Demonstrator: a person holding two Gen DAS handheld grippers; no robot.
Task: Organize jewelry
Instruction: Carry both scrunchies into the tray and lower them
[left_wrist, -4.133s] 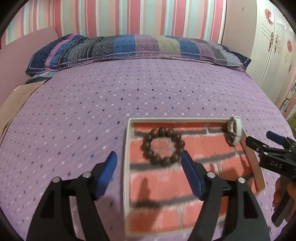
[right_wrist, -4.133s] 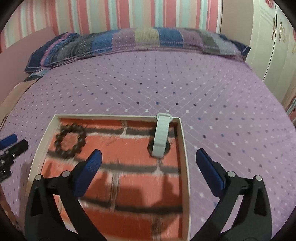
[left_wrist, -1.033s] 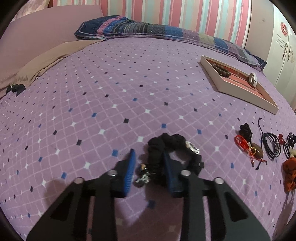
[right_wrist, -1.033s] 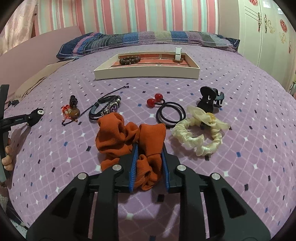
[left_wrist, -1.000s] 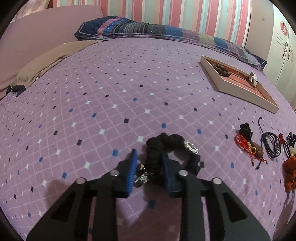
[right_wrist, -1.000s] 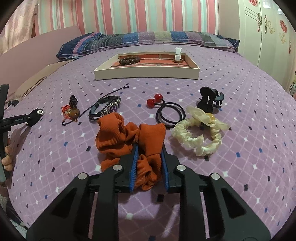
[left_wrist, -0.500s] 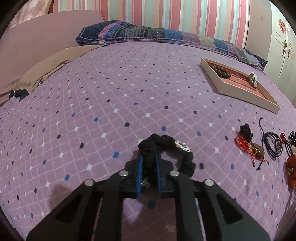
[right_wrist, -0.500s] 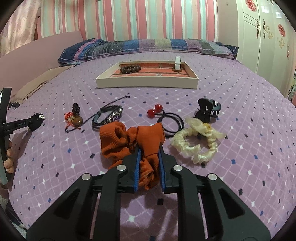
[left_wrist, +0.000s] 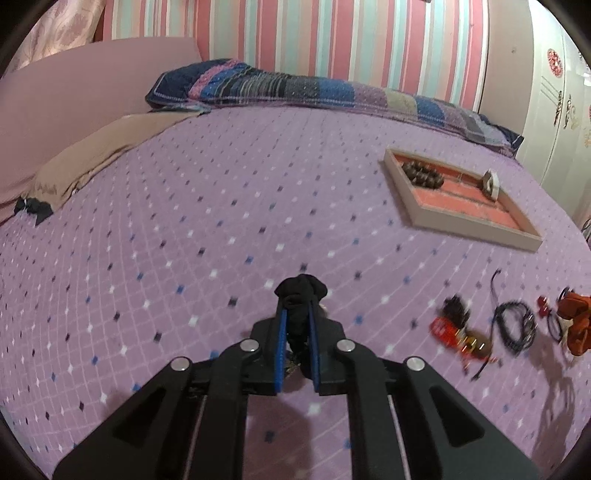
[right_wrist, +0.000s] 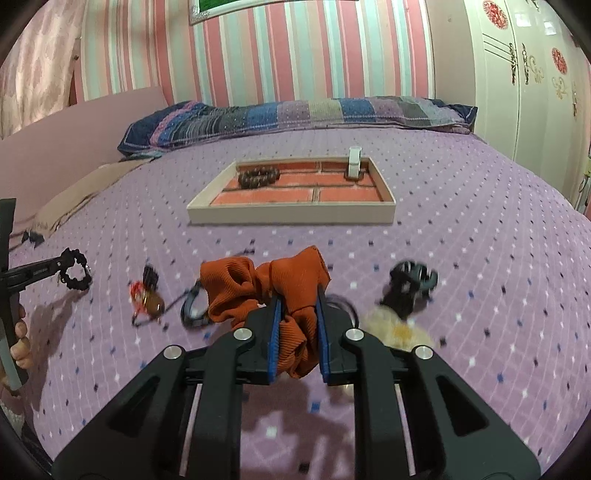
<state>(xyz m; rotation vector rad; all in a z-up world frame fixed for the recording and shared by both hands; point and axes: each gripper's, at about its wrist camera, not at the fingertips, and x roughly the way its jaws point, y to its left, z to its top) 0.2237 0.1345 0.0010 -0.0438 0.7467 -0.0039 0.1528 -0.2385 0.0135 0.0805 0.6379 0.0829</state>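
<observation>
Black scrunchie (left_wrist: 301, 295): gathered fabric, pinched between the left claw (left_wrist: 295, 332) pads, bunched end protruding forward, held clear of the bed.

Orange scrunchie (right_wrist: 258, 288): ribbed fabric, clamped in the right claw (right_wrist: 297, 321), loose folds spilling to the left.

Tray (right_wrist: 291, 214): shallow, pale rim, brick-pattern floor, flat on the bed near the pillow. It contains a dark bead bracelet (right_wrist: 258, 176) at the far left and a white band (right_wrist: 354, 162) standing upright at the far right.

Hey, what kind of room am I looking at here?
Most likely a bedroom: a bed with a purple diamond-patterned cover, a long striped pillow at its head, and a white wardrobe with ornate handles beside striped pink wallpaper.
</observation>
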